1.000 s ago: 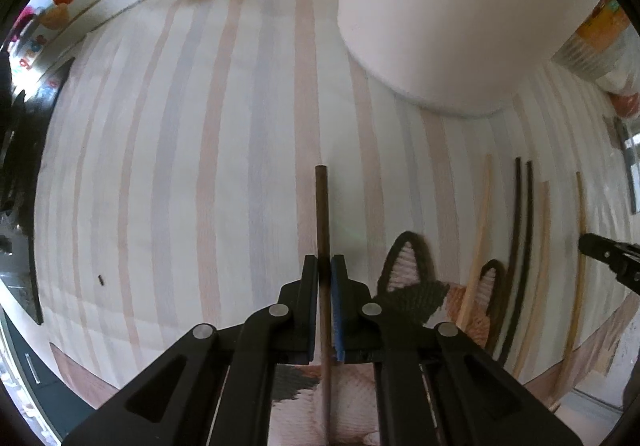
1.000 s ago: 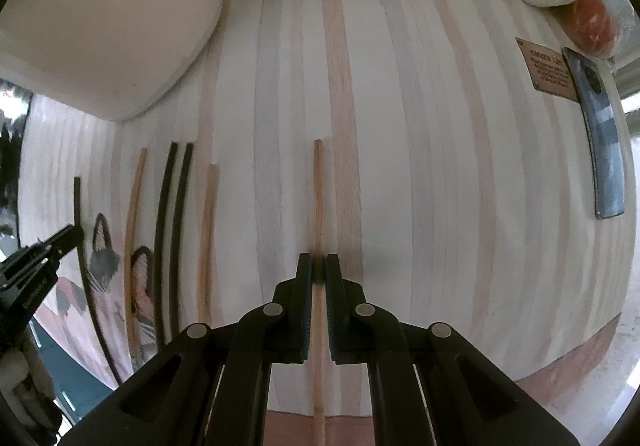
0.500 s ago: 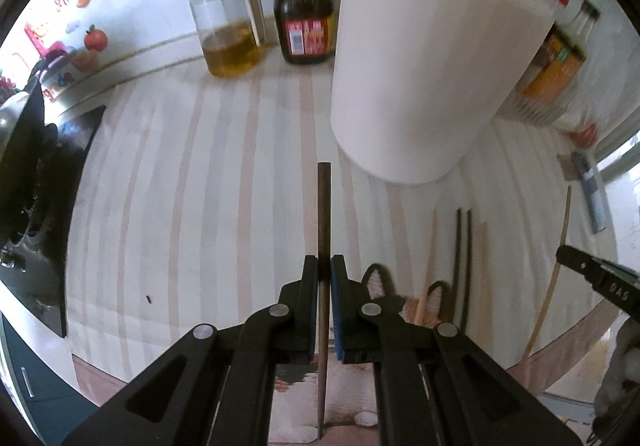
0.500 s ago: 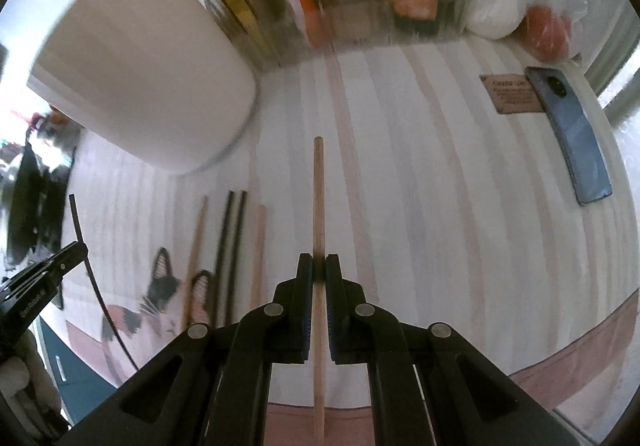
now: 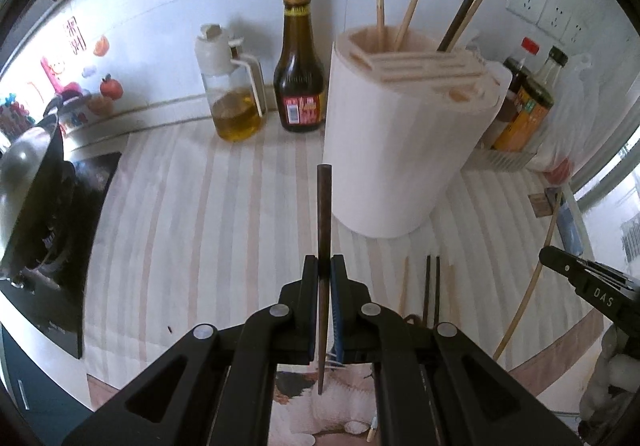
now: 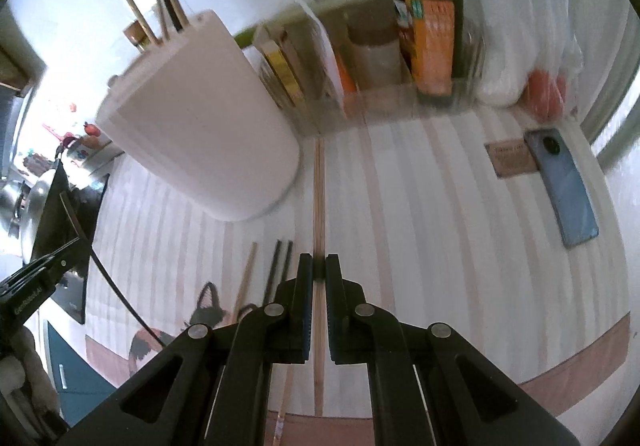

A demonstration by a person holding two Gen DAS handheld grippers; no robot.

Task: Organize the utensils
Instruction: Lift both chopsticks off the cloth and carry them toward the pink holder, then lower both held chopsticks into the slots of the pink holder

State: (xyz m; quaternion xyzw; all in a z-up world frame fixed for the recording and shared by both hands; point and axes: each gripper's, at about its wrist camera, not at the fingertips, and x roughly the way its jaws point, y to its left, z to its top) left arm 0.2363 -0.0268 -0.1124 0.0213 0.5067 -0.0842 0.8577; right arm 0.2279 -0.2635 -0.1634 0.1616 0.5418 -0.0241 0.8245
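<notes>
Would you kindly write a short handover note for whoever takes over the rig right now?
Left gripper: shut on a dark chopstick, off the counter.
Right gripper: shut on a light chopstick, also lifted.
White holder: stands ahead, four chopsticks already in it.
Loose chopsticks: four lie on the striped mat.
Left: drop both held sticks into the holder, then collect the rest.
</notes>
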